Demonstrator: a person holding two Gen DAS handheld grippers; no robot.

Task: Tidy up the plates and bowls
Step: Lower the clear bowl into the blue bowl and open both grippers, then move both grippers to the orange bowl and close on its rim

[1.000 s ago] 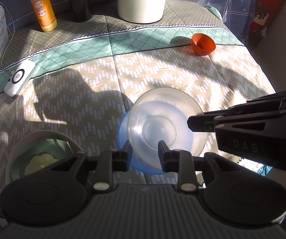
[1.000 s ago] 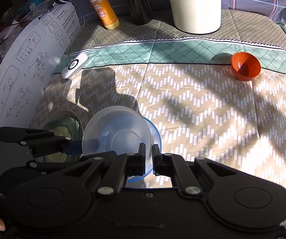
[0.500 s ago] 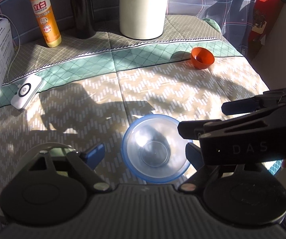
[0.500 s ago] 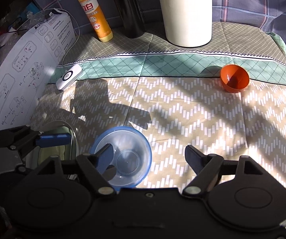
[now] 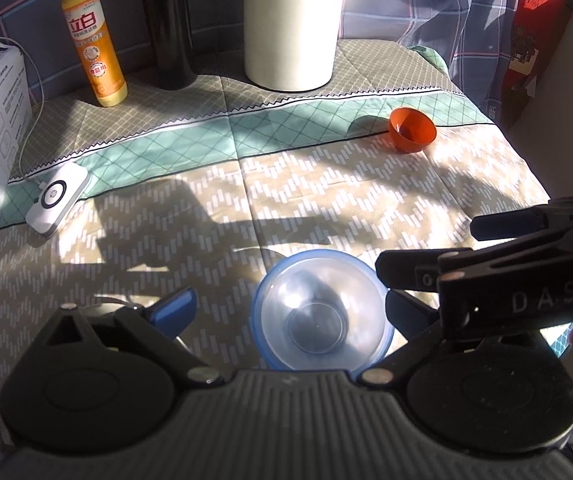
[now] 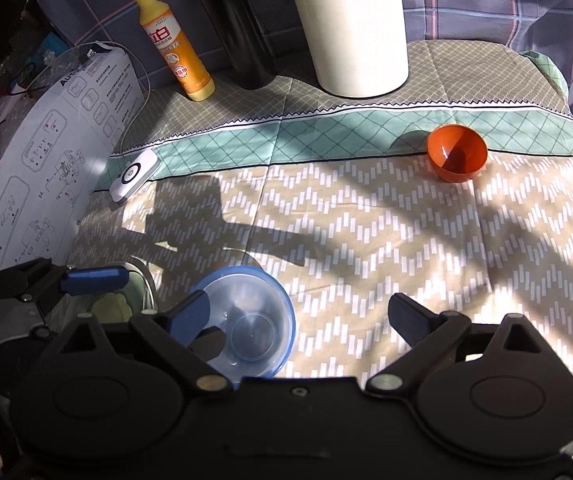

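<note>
Blue-tipped fingers [image 5: 174,307] wide, nothing held

Both grippers are hanging low over the clear bowl [image 5: 320,312], left gripper [image 5: 286,308] spread wide around it, right gripper [image 6: 300,314] gaping just to its right.

My grippers' bodies were matt black plastic. The clear bowl [image 5: 320,312] looked like glossy, smooth plastic with a blue rim; the orange bowl [image 6: 456,153] shone too. The tablecloth [image 6: 366,220] was soft, quilted, matt fabric.
</note>
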